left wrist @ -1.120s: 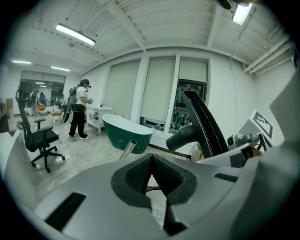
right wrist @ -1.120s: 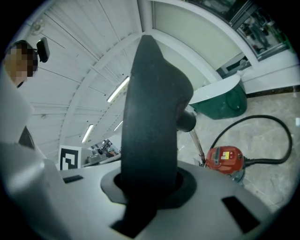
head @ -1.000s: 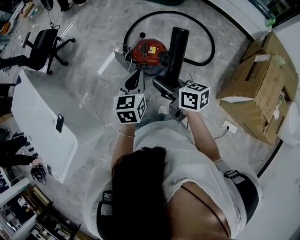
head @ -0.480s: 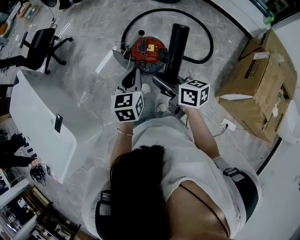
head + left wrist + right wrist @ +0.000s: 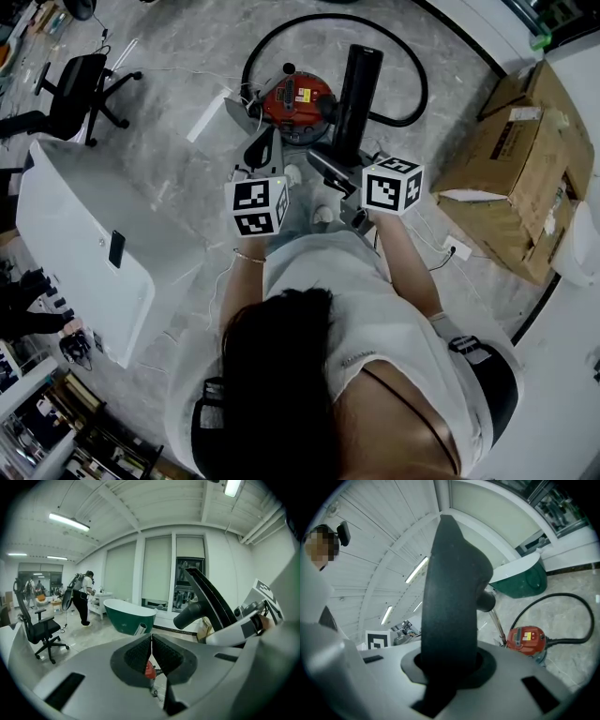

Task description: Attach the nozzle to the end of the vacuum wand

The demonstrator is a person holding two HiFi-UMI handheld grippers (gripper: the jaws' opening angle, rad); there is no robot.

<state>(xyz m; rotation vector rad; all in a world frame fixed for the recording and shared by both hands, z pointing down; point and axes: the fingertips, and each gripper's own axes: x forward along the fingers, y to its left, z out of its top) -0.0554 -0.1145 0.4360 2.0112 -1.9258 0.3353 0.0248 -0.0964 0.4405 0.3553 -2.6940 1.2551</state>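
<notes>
The black floor nozzle (image 5: 358, 94) stands upright in front of me, and my right gripper (image 5: 330, 174) is shut on its lower end. In the right gripper view the nozzle (image 5: 452, 583) fills the space between the jaws of that gripper (image 5: 450, 663), its round neck pointing right. A chrome wand tube (image 5: 498, 625) slants down toward the red vacuum cleaner (image 5: 526, 639). My left gripper (image 5: 262, 155) is beside the nozzle on the left, shut and holding nothing. In the left gripper view its pads (image 5: 140, 656) touch, and the nozzle (image 5: 208, 597) is at the right.
The red vacuum cleaner (image 5: 298, 98) sits on the floor ahead with its black hose (image 5: 412, 84) looped behind. A cardboard box (image 5: 525, 169) lies to the right, a white table (image 5: 84, 244) and an office chair (image 5: 80, 84) to the left. A green bathtub (image 5: 129, 616) and a person (image 5: 82, 597) are farther off.
My left gripper has edged forward toward the vacuum cleaner, staying shut. The right gripper holds the nozzle where it was.
</notes>
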